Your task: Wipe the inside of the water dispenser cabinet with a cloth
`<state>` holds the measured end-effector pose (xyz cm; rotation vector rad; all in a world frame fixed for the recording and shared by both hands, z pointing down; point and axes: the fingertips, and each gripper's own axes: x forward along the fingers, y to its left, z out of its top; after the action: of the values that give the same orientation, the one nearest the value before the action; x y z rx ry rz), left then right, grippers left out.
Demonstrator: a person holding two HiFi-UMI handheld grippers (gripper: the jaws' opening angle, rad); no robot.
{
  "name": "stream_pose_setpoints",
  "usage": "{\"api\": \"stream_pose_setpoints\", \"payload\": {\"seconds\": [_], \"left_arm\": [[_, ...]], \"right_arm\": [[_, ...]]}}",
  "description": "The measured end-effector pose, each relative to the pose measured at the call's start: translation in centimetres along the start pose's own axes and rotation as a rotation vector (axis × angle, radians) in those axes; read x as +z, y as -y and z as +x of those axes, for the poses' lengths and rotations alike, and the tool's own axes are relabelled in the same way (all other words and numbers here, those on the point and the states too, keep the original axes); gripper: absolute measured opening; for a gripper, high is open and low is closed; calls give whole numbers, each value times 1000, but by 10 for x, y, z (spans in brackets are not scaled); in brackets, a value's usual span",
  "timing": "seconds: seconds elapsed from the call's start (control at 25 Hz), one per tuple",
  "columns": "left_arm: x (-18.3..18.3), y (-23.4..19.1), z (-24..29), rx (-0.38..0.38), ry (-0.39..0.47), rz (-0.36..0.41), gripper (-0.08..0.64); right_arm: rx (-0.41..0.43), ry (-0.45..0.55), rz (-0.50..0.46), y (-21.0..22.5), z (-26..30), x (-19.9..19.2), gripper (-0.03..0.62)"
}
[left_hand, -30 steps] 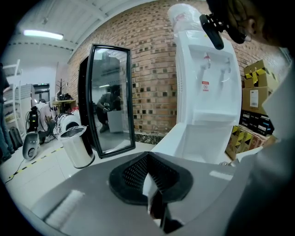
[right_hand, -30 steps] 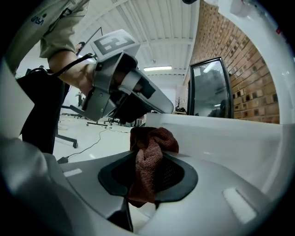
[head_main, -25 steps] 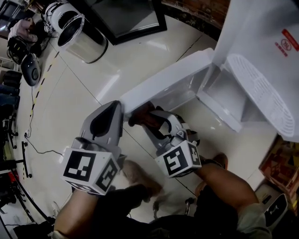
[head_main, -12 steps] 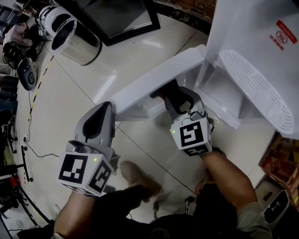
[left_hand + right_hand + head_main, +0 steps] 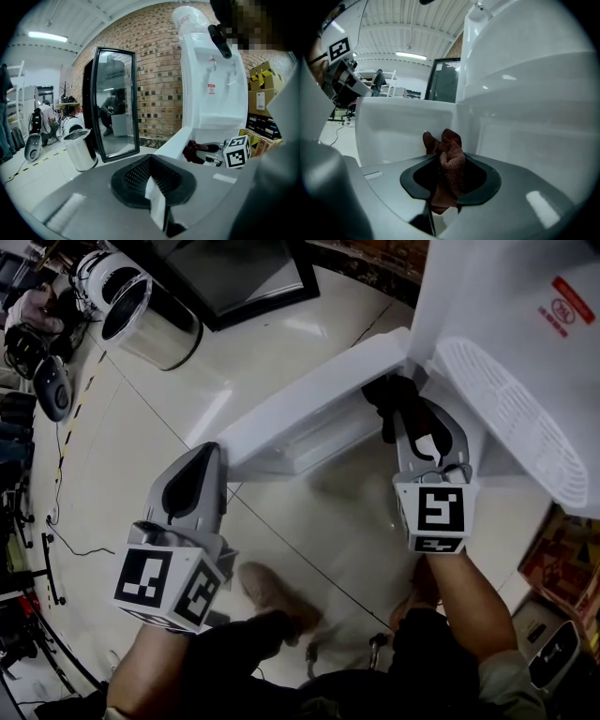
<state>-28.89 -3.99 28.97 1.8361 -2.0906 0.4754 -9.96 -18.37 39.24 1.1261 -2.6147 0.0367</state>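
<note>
- At the upper right of the head view, the right gripper (image 5: 403,413) reaches into the open cabinet of the white water dispenser (image 5: 525,306), with a dark cloth (image 5: 389,395) at its tip. The left gripper (image 5: 202,465) hovers at the lower left, near the end of the open door (image 5: 309,404).
- Only the left gripper view shows its jaws: closed together, nothing between them.
- Only the right gripper view shows the grip: jaws partly open, pressed on the reddish-brown cloth, near the white inner wall (image 5: 525,140).
</note>
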Motion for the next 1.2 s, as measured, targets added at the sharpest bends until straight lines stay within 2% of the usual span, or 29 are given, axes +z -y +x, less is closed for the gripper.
{"api": "stream_pose_setpoints", "payload": {"seconds": [0.2, 0.48, 0.6, 0.72, 0.84, 0.96, 1.08, 1.2], "left_arm": [[0, 0, 1, 6, 4, -2, 0], [1, -1, 2, 9, 5, -5, 0], [1, -1, 3, 5, 10, -6, 0], [1, -1, 2, 3, 15, -6, 0], [1, 0, 2, -4, 18, -4, 0], [0, 0, 2, -13, 22, -6, 0], [1, 0, 1, -19, 27, -8, 0], [0, 1, 0, -22, 32, -11, 0]], "right_arm": [[-80, -24, 61, 32, 10, -15, 118], [-47, -10, 85, 22, 5, -14, 120], [68, 45, 89, -17, -5, -6, 120], [255, 114, 25, -79, -16, 7, 120], [451, 95, -77, -146, -32, 4, 120], [616, 65, -129, -205, -47, -12, 120], [700, 17, -210, -240, -47, -35, 120], [703, -10, -268, -253, -36, -50, 120]]}}
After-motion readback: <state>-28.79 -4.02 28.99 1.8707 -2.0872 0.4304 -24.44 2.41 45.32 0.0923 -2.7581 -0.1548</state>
